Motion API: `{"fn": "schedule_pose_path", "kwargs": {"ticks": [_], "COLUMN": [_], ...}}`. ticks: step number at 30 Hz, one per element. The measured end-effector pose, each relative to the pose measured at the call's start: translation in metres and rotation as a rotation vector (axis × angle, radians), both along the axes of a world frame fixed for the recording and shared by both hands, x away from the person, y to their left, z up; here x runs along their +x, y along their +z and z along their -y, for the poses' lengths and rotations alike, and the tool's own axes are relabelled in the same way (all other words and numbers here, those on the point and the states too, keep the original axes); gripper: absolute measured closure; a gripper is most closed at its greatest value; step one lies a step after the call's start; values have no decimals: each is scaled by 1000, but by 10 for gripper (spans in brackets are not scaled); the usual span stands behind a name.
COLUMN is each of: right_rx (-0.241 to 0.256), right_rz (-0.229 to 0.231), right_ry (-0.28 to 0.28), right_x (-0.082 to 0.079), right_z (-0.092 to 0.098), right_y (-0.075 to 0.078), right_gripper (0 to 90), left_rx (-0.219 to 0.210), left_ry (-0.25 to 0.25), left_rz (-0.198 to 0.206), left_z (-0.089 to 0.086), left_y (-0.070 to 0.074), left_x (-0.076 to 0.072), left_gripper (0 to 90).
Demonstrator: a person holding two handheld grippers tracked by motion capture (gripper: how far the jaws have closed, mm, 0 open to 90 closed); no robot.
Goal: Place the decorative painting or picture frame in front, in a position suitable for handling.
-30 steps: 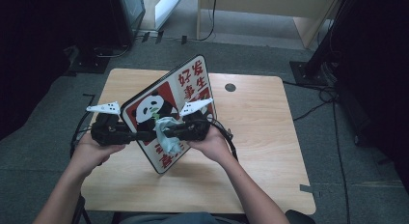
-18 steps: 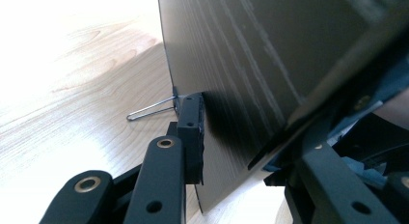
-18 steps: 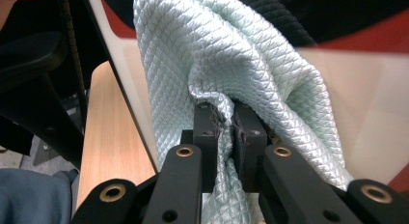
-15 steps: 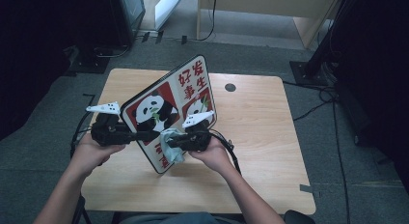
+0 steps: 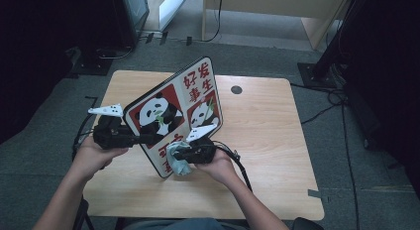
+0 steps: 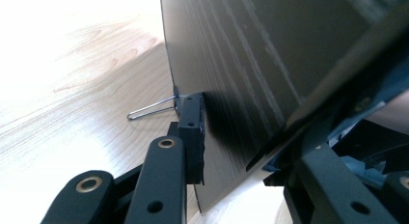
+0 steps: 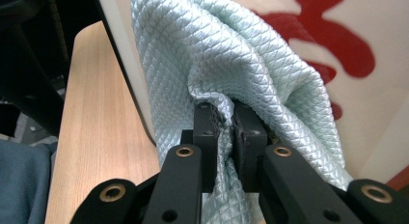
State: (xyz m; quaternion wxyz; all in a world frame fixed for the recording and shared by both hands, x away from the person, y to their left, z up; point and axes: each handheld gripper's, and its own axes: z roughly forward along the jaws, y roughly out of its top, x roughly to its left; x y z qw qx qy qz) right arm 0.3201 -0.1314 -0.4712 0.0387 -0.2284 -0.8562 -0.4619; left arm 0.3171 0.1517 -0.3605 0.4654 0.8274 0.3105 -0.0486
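High view: a panda board point(image 5: 171, 111), printed with two pandas on red squares and red characters on white, stands tilted on edge above the near left part of the wooden table point(image 5: 267, 121). Its back is dark with faint streaks in the left gripper view, where the left gripper point(image 6: 193, 132) clamps the board's edge, with a thin wire clip point(image 6: 152, 108) just beside it. The right gripper point(image 7: 224, 132) has its jaws closed on a pale green quilted cloth point(image 7: 217, 55), which is bunched and pressed against the board's printed face near its lower corner.
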Motion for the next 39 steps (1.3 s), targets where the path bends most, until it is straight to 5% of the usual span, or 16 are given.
{"fn": "schedule_pose_path", "kwargs": {"ticks": [7,22,30,39], "right_rx": [-28,-52,10,48], "right_rz": [-18,-80,-92,-19], "right_ry": [8,2,-9,-46], "right_x": [0,3,7,13], "right_z": [2,1,4,8], "right_y": [-11,-4,21,67], "right_gripper": [824,823,821,820], "left_rx": [-1,-6,-12,-7], "left_ry": [-4,-6,-13,-15], "left_rz": [-2,5,1,0], "left_z": [0,0,0,-1], "left_y": [0,-1,-1,-2], "left_x": [1,0,1,2], "left_gripper": [698,685,672,638]}}
